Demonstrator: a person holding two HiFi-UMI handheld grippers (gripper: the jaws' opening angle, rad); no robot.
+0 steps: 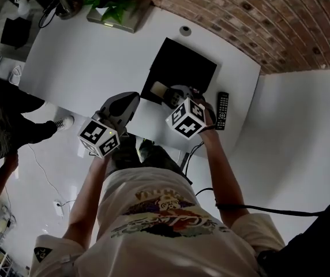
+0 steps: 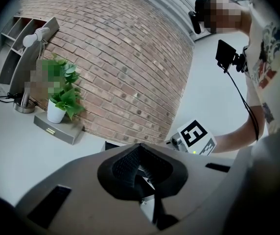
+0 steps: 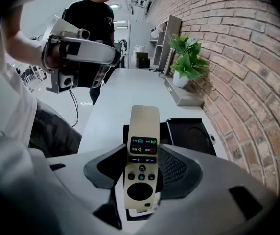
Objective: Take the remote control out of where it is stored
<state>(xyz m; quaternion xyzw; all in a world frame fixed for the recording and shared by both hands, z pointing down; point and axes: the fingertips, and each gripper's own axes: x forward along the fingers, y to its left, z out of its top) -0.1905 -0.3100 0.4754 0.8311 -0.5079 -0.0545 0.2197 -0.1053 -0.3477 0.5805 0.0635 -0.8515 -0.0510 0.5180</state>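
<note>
A cream remote control [image 3: 144, 126] with coloured buttons stands lengthwise between the jaws of my right gripper [image 3: 142, 163], whose pads press on its sides. It hangs above an open black box [image 3: 191, 133] on the white table. In the head view the remote control [image 1: 159, 90] sticks out of the right gripper [image 1: 173, 95] at the near edge of the black box [image 1: 179, 68]. My left gripper [image 1: 130, 98] hovers left of it, over the table's front edge. Its jaws [image 2: 142, 177] are together with nothing between them.
A black remote [image 1: 222, 109] lies on the table to the right of the box. A potted plant [image 1: 110, 4] on a grey stand sits at the back against the brick wall [image 1: 257, 16]. A person in black [image 3: 93, 18] stands beyond the table's far end.
</note>
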